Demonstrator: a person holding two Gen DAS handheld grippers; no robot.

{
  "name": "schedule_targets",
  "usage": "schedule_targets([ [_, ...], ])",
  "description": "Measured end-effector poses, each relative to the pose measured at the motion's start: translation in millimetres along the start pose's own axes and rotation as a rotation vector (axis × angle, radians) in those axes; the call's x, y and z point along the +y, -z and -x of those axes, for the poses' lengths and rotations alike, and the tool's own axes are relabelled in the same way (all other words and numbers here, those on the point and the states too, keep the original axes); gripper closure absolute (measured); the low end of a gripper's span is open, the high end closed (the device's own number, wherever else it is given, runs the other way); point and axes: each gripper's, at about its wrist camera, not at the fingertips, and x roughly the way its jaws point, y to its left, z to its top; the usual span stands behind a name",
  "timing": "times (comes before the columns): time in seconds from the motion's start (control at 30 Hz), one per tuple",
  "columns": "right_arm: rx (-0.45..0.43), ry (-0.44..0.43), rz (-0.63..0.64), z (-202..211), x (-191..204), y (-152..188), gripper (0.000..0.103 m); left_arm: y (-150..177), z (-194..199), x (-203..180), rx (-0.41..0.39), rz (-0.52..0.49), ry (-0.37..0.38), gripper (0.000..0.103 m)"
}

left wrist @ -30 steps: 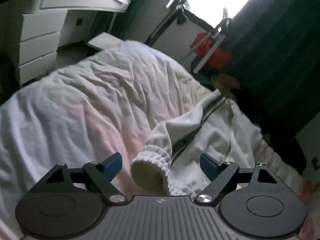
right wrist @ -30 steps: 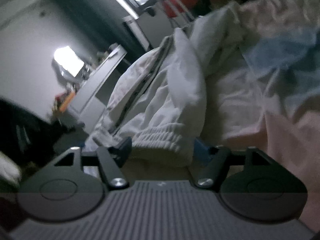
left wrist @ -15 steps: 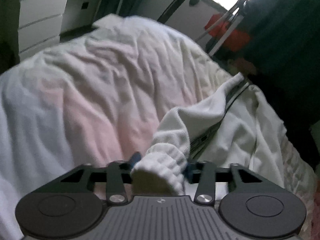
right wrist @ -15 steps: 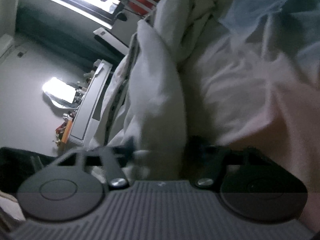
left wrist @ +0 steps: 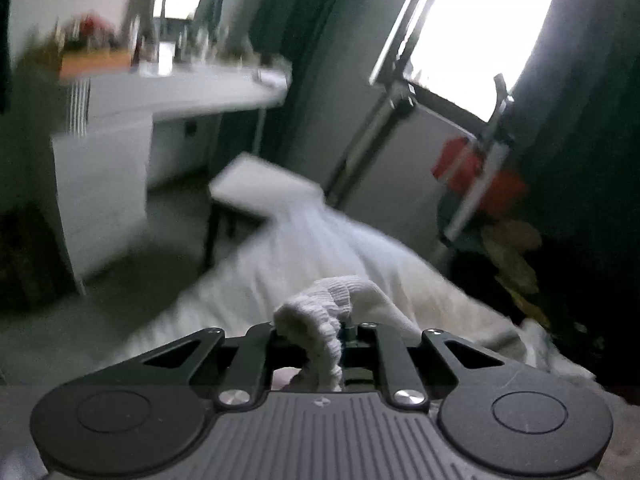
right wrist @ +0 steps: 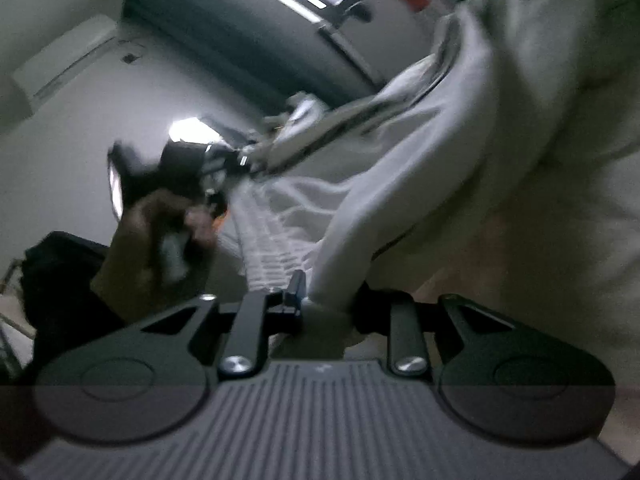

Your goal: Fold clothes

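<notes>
A white zip-up sweatshirt (right wrist: 472, 128) hangs lifted off the bed. My left gripper (left wrist: 316, 332) is shut on its ribbed sleeve cuff (left wrist: 320, 316), which bunches up between the fingers. My right gripper (right wrist: 326, 300) is shut on the sweatshirt's other sleeve (right wrist: 360, 220), with ribbed cloth (right wrist: 264, 240) stretched out to the left. In the right wrist view the left gripper (right wrist: 180, 168) and the hand holding it show blurred at mid left, pulling the cloth.
The bed with its white, rumpled cover (left wrist: 320, 256) lies below. A white dresser and desk with clutter (left wrist: 120, 120) stand at left, a white stool (left wrist: 260, 188) by the bed. A metal rack with red things (left wrist: 480, 168) stands under the bright window.
Both grippers closed on the sweatshirt's cuffs and lifted it off the bed. The left wrist view now tilts up toward the desk and window.
</notes>
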Motion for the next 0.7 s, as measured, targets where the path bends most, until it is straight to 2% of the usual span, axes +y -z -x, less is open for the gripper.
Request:
schedule_targets([
  [0.13, 0.034, -0.043, -0.029, -81, 18, -1, 0.077, -31, -55, 5, -0.006, -0.075, -0.099, 0.089],
  [0.27, 0.129, 0.004, -0.044, -148, 10, -3, 0.077, -58, -112, 12, -0.001, -0.139, -0.193, 0.089],
  [0.37, 0.199, 0.035, -0.033, -177, 2, -3, 0.076, -48, -160, 26, 0.072, -0.129, -0.231, 0.088],
  [0.47, 0.245, 0.044, 0.017, -187, 6, -8, 0.074, -42, -177, 32, 0.104, -0.122, -0.227, 0.085],
  [0.53, 0.273, 0.059, 0.058, -188, 13, -13, 0.073, -41, -178, 33, 0.114, -0.127, -0.221, 0.077],
  [0.6, 0.297, 0.069, 0.088, -182, 20, -17, 0.069, -44, -167, 30, 0.098, -0.143, -0.219, 0.060],
  [0.63, 0.314, 0.062, 0.101, -177, 21, -18, 0.061, -43, -158, 27, 0.084, -0.157, -0.226, 0.055],
  [0.67, 0.335, 0.049, 0.114, -171, 22, -18, 0.044, -42, -148, 25, 0.071, -0.171, -0.232, 0.045],
  [0.7, 0.356, 0.031, 0.134, -164, 26, -19, 0.035, -40, -135, 23, 0.052, -0.174, -0.234, 0.037],
])
